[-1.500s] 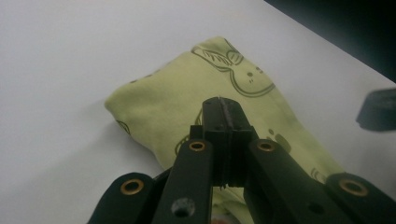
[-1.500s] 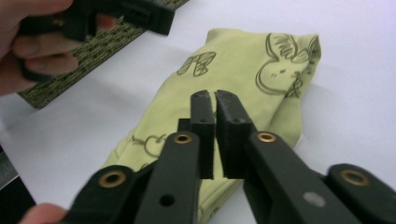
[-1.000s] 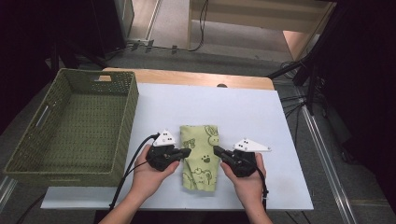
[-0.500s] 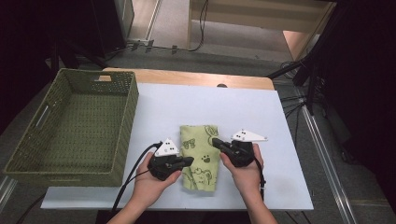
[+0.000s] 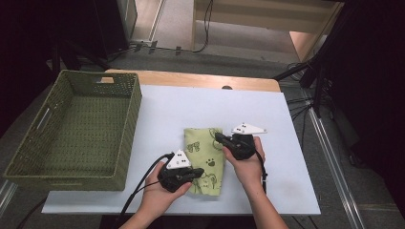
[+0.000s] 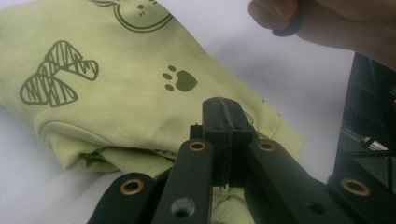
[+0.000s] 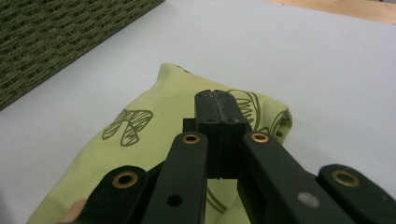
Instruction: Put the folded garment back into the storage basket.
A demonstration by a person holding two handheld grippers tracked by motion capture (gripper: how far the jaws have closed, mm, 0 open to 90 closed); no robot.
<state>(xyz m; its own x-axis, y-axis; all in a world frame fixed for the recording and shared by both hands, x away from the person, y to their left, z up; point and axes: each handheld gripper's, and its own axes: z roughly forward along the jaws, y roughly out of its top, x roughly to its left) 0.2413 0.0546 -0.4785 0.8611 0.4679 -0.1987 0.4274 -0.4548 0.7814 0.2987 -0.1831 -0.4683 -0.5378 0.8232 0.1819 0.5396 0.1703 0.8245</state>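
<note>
Up close, each closed gripper, left gripper [image 6: 224, 108] and right gripper [image 7: 216, 100], overlaps the cloth [image 5: 205, 157]; the high view adds the basket [image 5: 76, 129].

A folded green cloth [image 5: 204, 160] lies on the white surface [image 5: 191, 109], right of the green basket [image 5: 76, 129]. The left tongs [image 5: 193, 174] rest at its near left edge, the right tongs [image 5: 220, 138] at its far right edge, both closed.

Pretty dim room overall. White sheet [image 5: 191, 102] covers a wooden table [image 5: 191, 78], grey floor [image 5: 176, 28] behind has cables [image 5: 206, 24], with black stand legs [image 5: 310, 71] off right.
</note>
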